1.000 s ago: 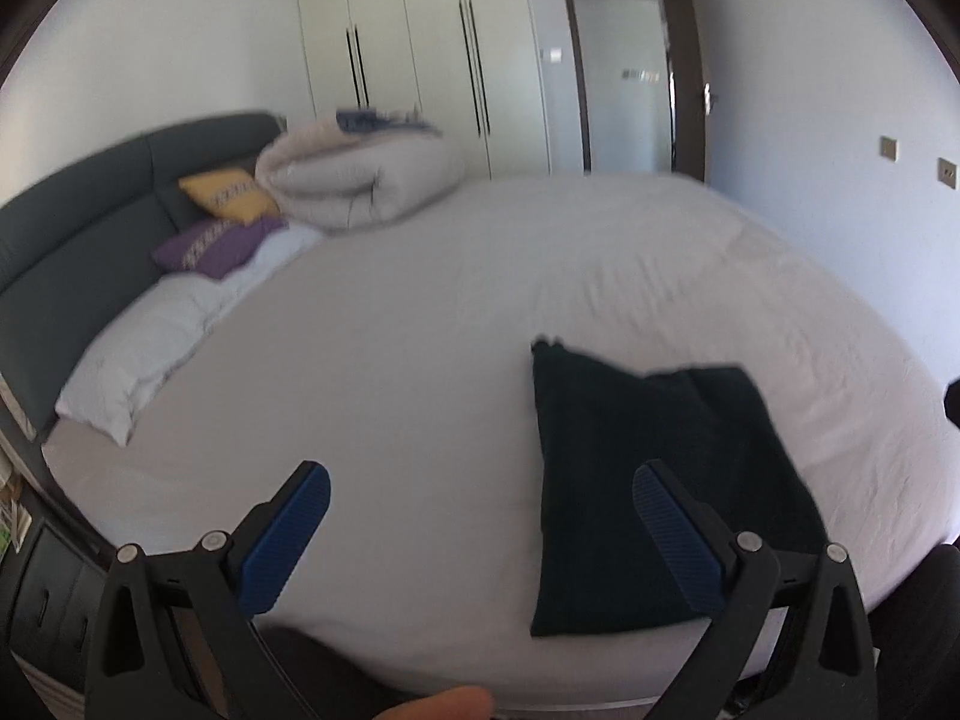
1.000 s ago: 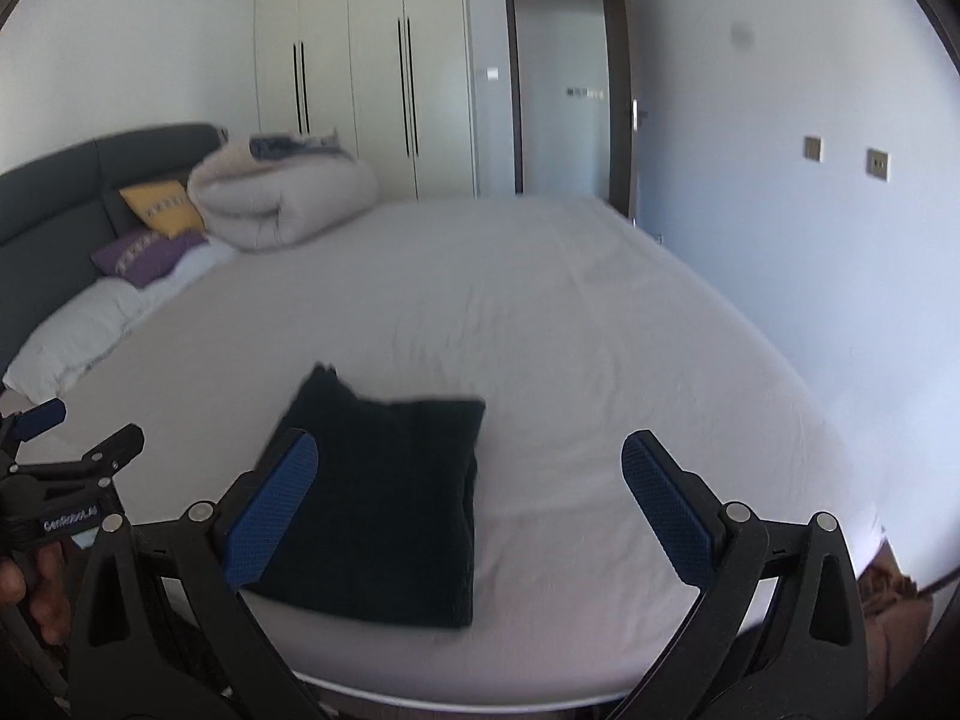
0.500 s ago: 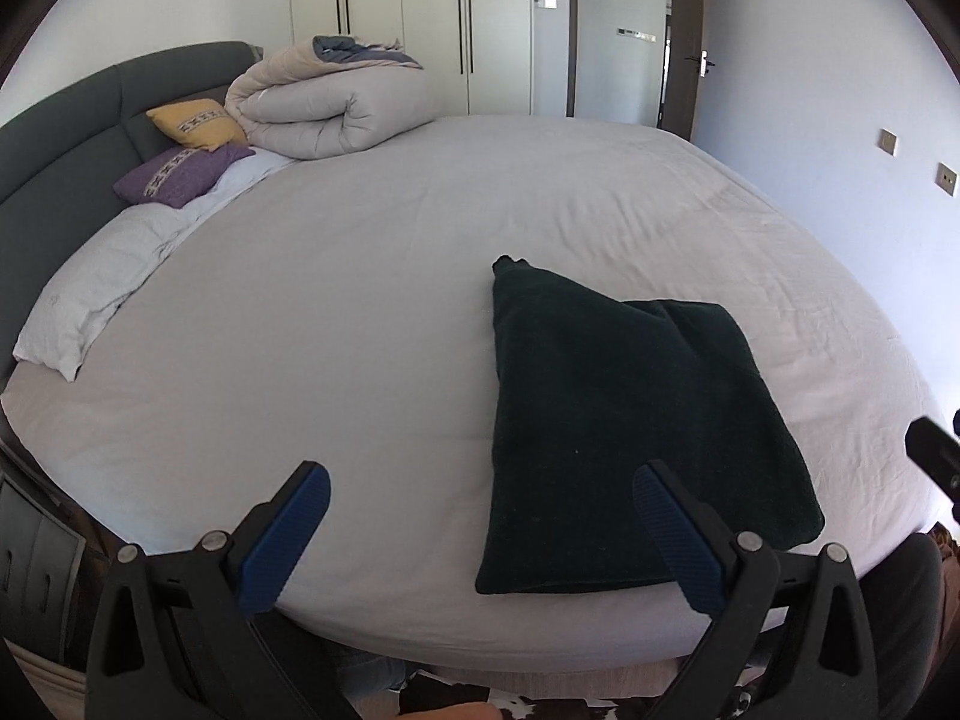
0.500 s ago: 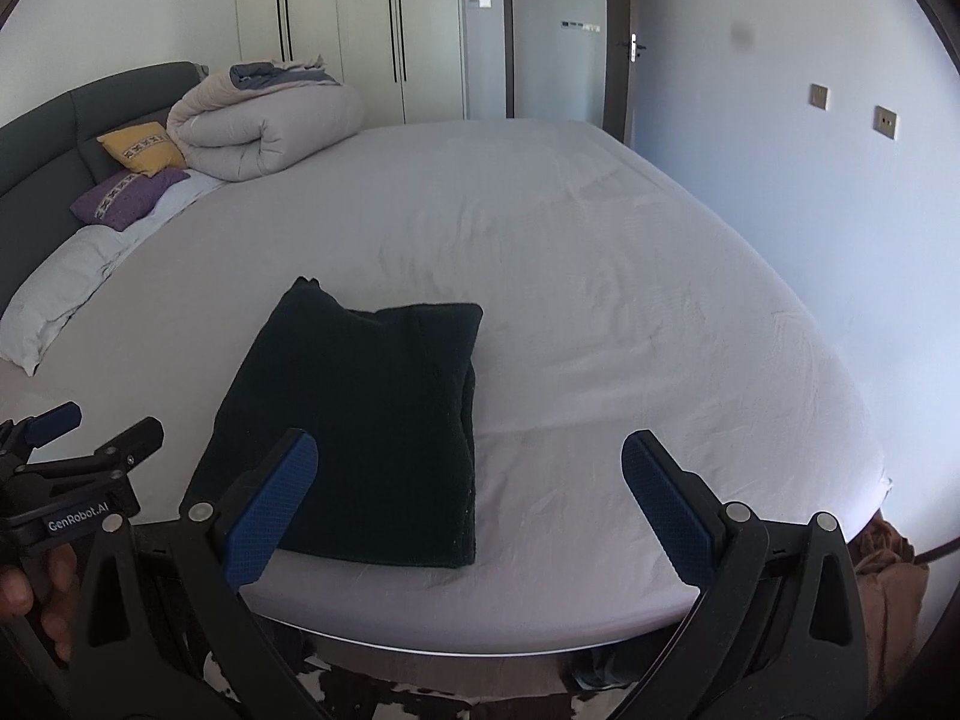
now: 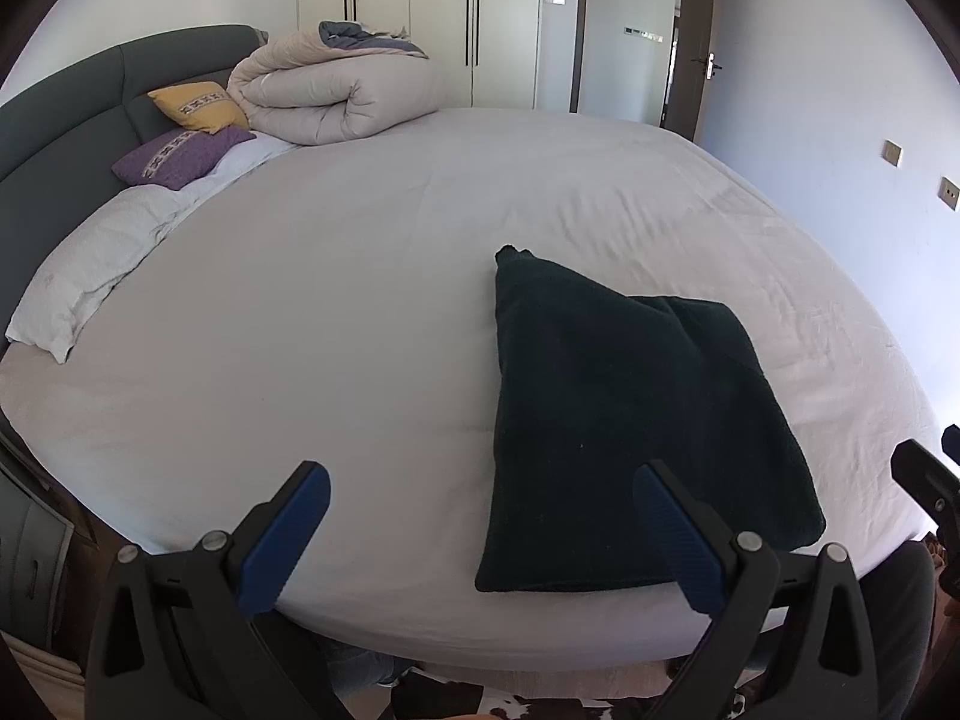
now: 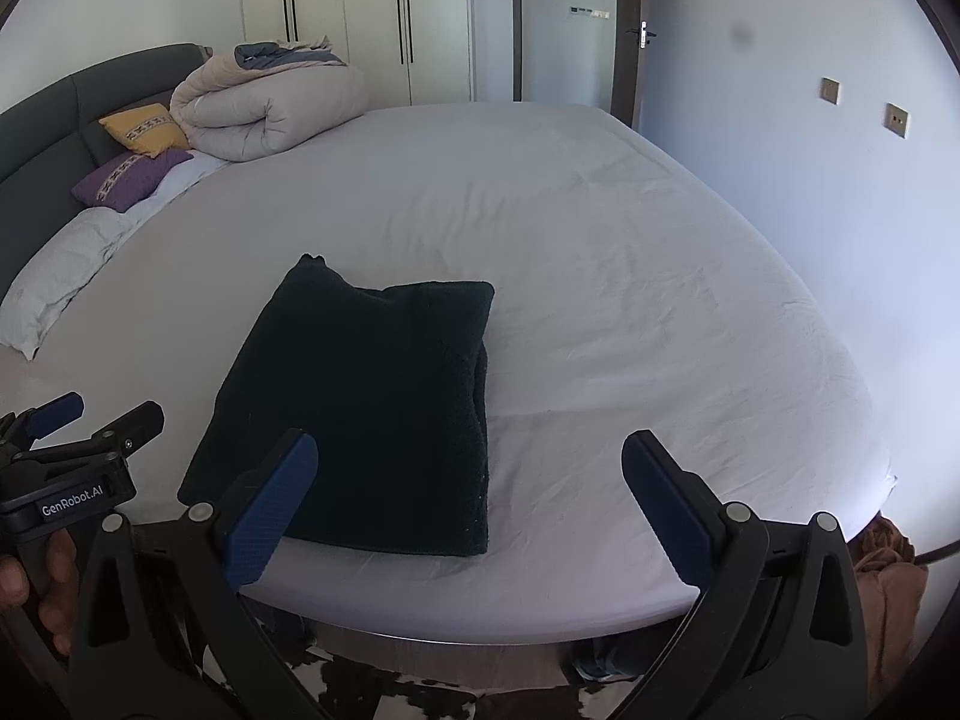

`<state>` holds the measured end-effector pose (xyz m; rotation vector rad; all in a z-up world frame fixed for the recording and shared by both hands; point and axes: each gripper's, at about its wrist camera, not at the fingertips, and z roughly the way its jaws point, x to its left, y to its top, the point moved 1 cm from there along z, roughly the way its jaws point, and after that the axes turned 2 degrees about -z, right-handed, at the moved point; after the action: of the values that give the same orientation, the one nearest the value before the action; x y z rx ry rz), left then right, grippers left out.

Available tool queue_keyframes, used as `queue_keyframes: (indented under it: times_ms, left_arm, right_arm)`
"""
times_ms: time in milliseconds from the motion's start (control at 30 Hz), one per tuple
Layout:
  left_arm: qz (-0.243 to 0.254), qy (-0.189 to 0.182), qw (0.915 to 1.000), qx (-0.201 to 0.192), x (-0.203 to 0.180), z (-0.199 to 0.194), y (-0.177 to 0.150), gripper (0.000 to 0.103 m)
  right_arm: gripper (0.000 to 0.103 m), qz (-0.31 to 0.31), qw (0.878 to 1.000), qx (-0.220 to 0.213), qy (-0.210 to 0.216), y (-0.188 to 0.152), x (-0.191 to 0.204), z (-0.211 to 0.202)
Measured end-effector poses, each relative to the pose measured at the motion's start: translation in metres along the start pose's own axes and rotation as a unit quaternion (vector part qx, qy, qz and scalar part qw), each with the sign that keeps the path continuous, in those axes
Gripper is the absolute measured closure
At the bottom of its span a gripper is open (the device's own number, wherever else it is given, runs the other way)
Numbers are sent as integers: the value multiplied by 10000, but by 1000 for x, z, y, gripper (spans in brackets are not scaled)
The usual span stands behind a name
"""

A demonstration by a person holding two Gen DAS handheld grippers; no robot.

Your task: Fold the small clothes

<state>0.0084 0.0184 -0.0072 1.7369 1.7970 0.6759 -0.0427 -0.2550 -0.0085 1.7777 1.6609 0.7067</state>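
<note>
A dark green garment (image 5: 624, 420) lies folded into a flat rectangle near the front edge of the white bed (image 5: 360, 300). It also shows in the right wrist view (image 6: 372, 408). My left gripper (image 5: 480, 534) is open and empty, held just off the bed's front edge, with its right finger over the garment's near corner. My right gripper (image 6: 468, 504) is open and empty, held in front of the garment's near right corner. The left gripper also shows at the left edge of the right wrist view (image 6: 72, 456).
A rolled beige duvet (image 5: 336, 90) lies at the far side of the bed. Yellow and purple cushions (image 5: 186, 132) and a white pillow (image 5: 96, 264) lie along the dark headboard at left. Wardrobes and a door stand behind.
Both grippers have pulled back and tilted down, so the garment sits more fully in view. The garment has not moved. Both grippers stay open.
</note>
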Motion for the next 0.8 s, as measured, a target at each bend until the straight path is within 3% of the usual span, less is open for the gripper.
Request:
queue_keyframes:
  times_ms: [800]
  left_arm:
    - [-35, -31, 9998, 207, 0, 15, -6, 0]
  right_arm:
    - [0, 36, 9996, 272, 80, 7, 27, 32]
